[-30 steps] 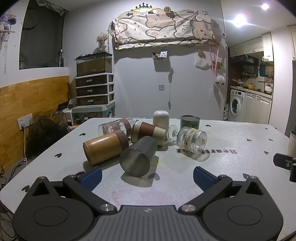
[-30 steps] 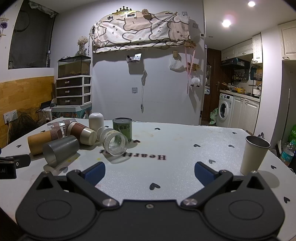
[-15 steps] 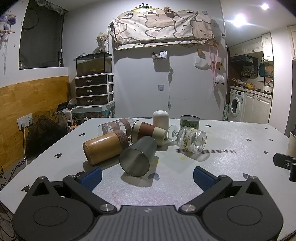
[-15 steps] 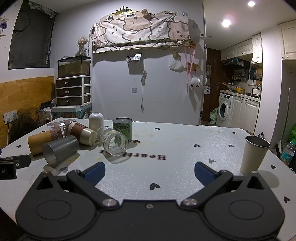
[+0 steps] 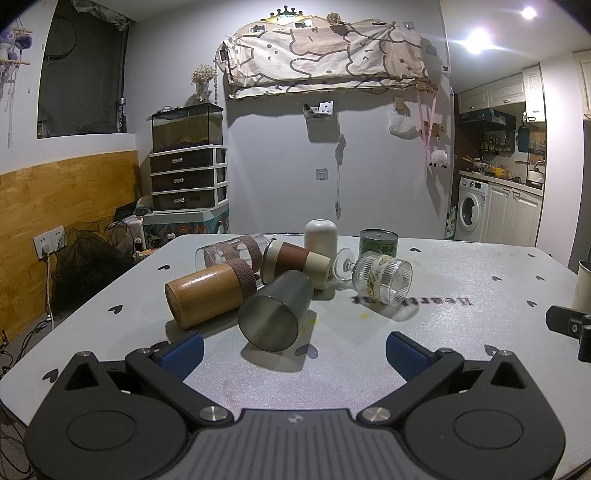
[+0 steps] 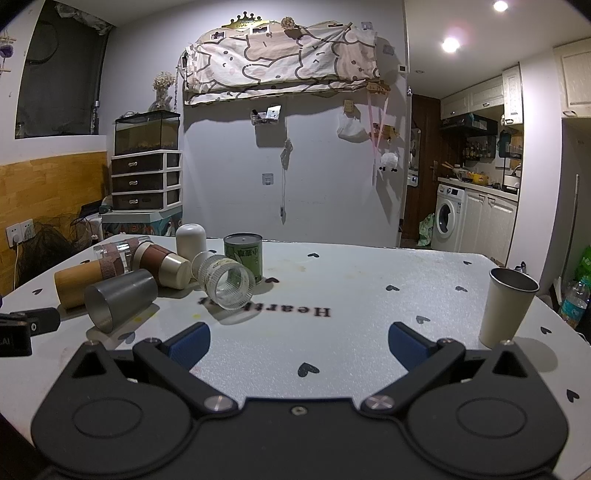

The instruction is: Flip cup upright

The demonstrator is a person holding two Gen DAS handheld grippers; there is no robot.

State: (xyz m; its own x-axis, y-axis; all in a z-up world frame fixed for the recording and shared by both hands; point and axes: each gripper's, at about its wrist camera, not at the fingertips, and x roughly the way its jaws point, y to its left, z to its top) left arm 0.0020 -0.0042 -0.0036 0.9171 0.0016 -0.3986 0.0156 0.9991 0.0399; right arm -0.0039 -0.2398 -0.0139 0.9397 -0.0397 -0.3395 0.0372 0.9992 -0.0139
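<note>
Both my grippers, left (image 5: 294,346) and right (image 6: 298,341), spread wide, empty; grey cup (image 5: 276,310) lies on its side just beyond left.

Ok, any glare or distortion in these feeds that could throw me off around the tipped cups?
Left wrist view: ceiling lights flare at the top right, well off the table; the gray cup is sharp and casts a soft shadow toward the camera. Right wrist view: a similar flare from the lamp; fisheye bends the walls and table edges; the ribbed glass shows faint reflections but reads clearly.
</note>
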